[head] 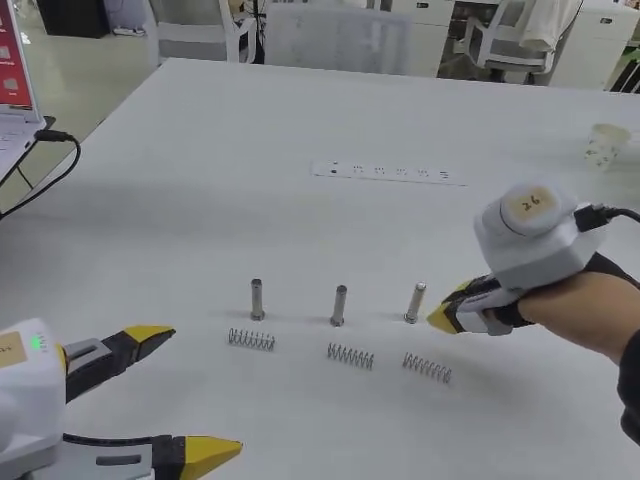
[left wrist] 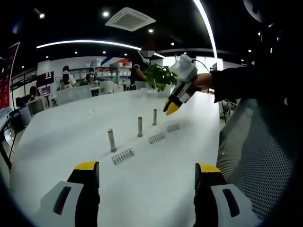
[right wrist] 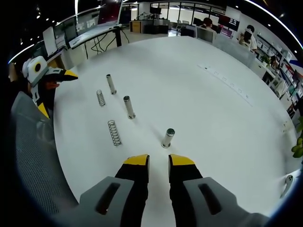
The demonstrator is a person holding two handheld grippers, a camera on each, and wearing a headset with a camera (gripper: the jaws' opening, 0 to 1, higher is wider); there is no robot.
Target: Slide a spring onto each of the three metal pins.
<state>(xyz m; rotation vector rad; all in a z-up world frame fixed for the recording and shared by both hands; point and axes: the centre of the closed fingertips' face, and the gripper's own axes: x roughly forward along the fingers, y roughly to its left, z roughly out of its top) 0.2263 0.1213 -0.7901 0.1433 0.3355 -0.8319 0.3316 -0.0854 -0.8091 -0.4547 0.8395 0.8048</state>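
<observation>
Three upright metal pins (head: 257, 299) (head: 339, 305) (head: 415, 302) stand in a row on the white table (head: 300, 130). One spring lies flat in front of each: left spring (head: 251, 340), middle spring (head: 350, 355), right spring (head: 427, 368). My right gripper (head: 440, 318) hovers just right of the right pin (right wrist: 167, 138), jaws nearly together with a thin slit and nothing between them. My left gripper (head: 185, 392) stands wide open at the near left, short of the left spring (left wrist: 122, 156), with nothing in it.
A white power strip (head: 390, 172) lies flat in the table beyond the pins. At the far right stands a paper cup (head: 607, 145). A laptop (head: 15, 95) with a black cable (head: 60, 140) sits at the left edge. Chairs stand past the far edge.
</observation>
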